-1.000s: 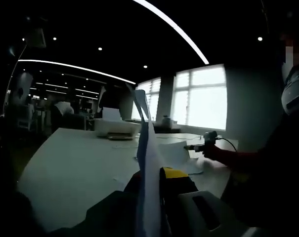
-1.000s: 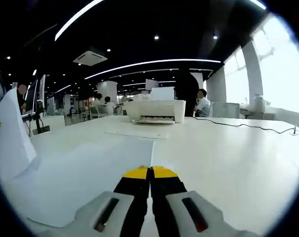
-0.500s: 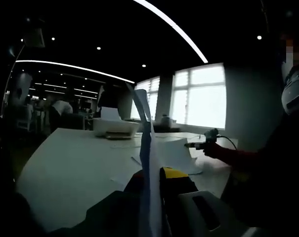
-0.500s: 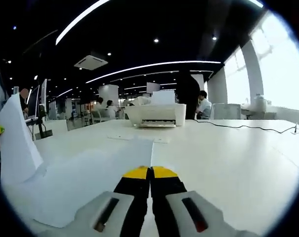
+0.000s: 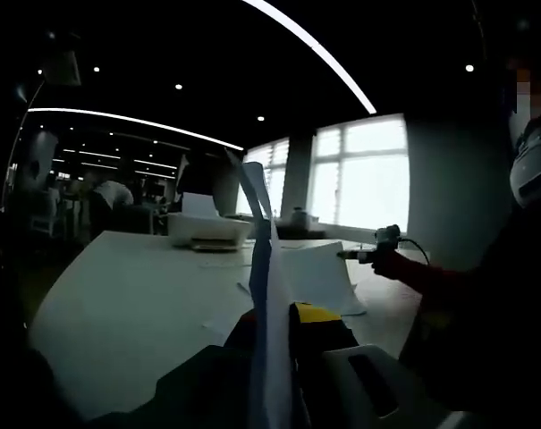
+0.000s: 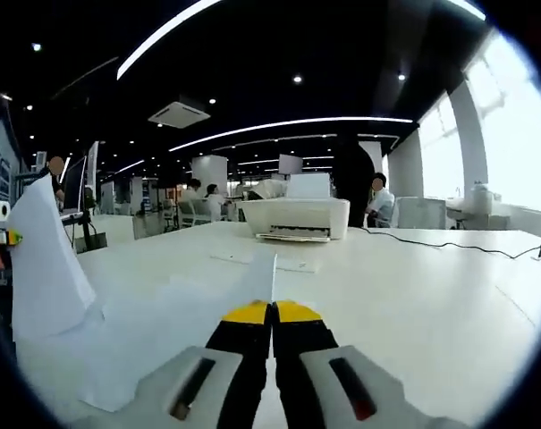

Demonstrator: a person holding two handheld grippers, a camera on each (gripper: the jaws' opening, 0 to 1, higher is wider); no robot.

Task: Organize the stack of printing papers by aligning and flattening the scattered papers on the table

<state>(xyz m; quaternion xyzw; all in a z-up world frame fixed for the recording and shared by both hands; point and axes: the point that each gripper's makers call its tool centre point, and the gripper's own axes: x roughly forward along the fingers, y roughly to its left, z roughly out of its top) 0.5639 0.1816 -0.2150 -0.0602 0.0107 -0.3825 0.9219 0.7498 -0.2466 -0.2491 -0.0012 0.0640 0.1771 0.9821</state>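
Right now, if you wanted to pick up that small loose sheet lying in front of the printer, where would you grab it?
By its near edge. The small sheet lies flat on the white table, apart from the printer, so I would probably slide a jaw under that near edge, coming in low from this side.

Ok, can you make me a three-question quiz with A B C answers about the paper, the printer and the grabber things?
1. Where is the printer?
A. at the far end of the table
B. on the floor
C. between the jaws

2. What colour are the right gripper tips?
A. red
B. yellow
C. green

3. How is the sheet in the left gripper?
A. lying flat
C. crumpled into a ball
B. standing on edge

Answers: 1 A, it sits far back on the tabletop. 2 B, both tips are yellow. 3 B, it rises edge-on between the jaws.
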